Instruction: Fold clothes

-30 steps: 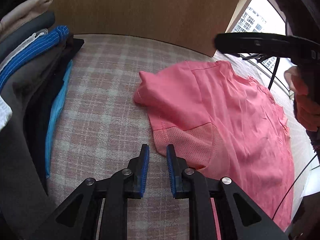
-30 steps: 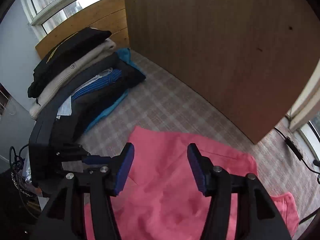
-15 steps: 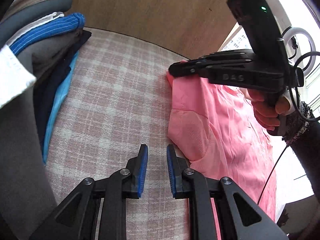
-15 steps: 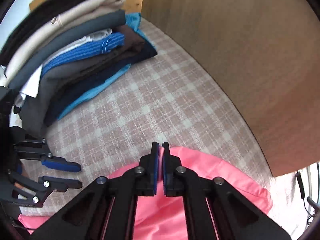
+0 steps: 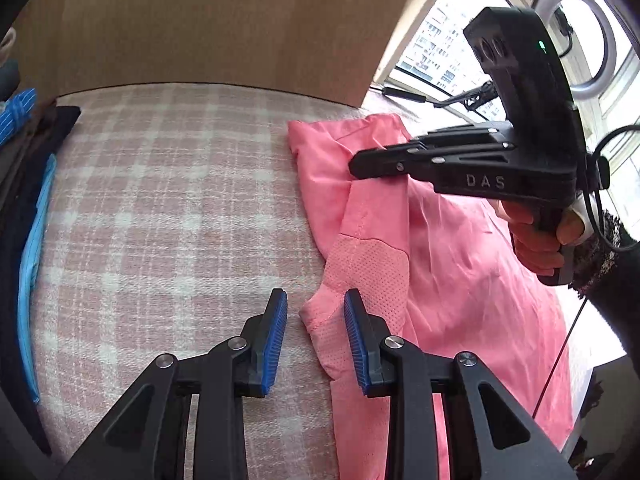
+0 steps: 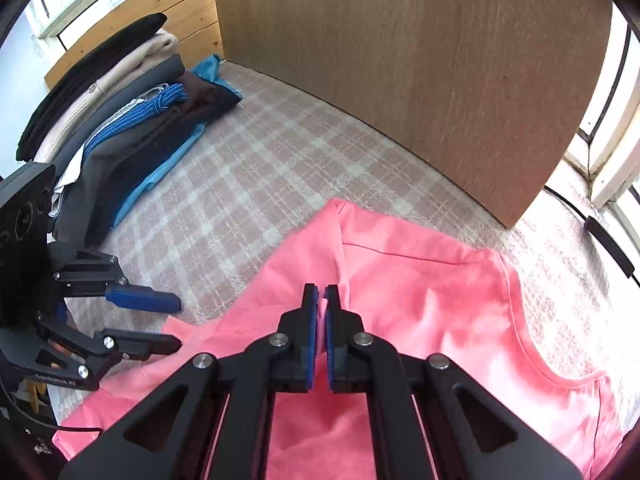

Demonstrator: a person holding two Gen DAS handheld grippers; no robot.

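On a bed with a pink-and-white checked cover (image 6: 256, 184), a pink shirt (image 6: 440, 312) lies partly folded, its body spread toward the window side and one sleeve doubled over its near edge. A wooden panel (image 6: 400, 60) stands upright along the far edge of the bed. A stack of folded clothes (image 6: 120, 120), in black, cream, grey, blue-striped and light blue layers, rests at the left end of the cover, well apart from the shirt. The right gripper (image 6: 321, 300) has its fingers closed together, pinching a raised fold of the shirt near its middle. The left gripper (image 5: 314, 328) holds its blue-padded fingers (image 5: 276, 336) moderately apart and grips nothing; the mesh corner of the sleeve (image 5: 360, 276) lies between them on the cover.
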